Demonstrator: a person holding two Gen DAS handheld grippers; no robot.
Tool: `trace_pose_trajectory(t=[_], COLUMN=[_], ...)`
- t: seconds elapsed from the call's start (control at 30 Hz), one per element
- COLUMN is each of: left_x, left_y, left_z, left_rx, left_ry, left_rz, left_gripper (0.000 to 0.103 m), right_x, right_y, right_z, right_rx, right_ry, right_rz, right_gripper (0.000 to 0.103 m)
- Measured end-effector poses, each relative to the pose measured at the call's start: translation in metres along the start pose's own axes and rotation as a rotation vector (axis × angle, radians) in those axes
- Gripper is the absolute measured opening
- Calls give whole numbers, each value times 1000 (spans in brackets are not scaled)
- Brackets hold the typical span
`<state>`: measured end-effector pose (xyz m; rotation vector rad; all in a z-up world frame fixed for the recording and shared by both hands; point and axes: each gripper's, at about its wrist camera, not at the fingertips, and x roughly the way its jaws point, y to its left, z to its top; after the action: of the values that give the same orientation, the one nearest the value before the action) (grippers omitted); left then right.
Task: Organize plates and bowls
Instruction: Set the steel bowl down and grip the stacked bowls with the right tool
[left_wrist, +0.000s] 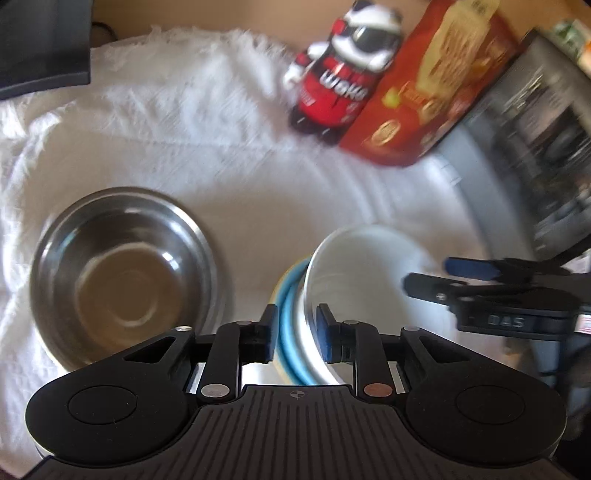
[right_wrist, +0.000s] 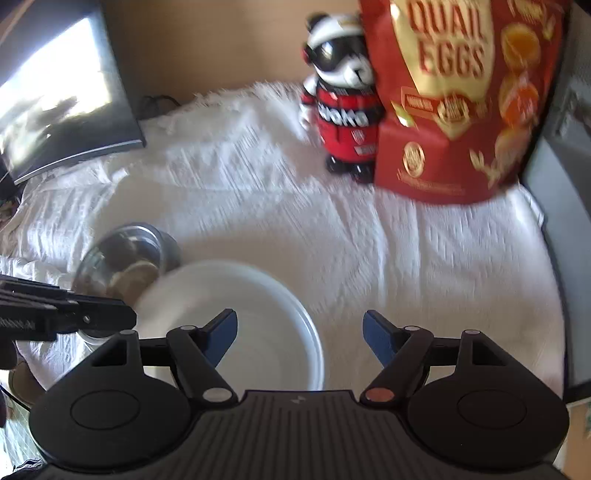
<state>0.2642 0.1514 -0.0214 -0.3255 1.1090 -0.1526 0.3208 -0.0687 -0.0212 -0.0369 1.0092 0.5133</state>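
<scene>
One steel bowl (left_wrist: 125, 273), one white bowl (left_wrist: 362, 280), one blue-rimmed plate (left_wrist: 290, 321) beneath it, one panda figure (right_wrist: 341, 99), one red quail-egg bag (right_wrist: 461, 96), one white cloth (right_wrist: 258, 192).

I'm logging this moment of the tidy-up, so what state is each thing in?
Left gripper: shut on the rims of stacked dishes.
White bowl: tilted, gripped with a blue-rimmed dish.
Right gripper: open, holding nothing.
Steel bowl: upright, empty, on the white cloth.
Red bag: standing upright.
Bear figure: standing.
</scene>
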Motion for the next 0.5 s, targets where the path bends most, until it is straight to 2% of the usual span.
trace_pose_trajectory(t=[0.03,0.13,0.27,0.4,0.43,0.5], left_x=[7,26,41,48,50,54], left_y=[2,15,28,28,27,22], left_z=[1,3,1,-1,0,1], left_rx=[-13,-97,-187,-207,-210,-203], left_ry=[18,79,122,131,135,138], left_rz=[19,8,-33,-88,-105,-109], left_gripper=[28,39,44,39,45,50], right_x=[4,20,46,70,73,81], right_y=[-3,-7,-21,-37,-38,-40], right_z=[-6,-14,-21,-27,-29,-31], right_rx=[9,29,78,190,204,227], right_ry=[12,52,112,212,227,254], right_rz=[8,28,44,184,209,254], right_gripper=[76,76,76,75,74,69])
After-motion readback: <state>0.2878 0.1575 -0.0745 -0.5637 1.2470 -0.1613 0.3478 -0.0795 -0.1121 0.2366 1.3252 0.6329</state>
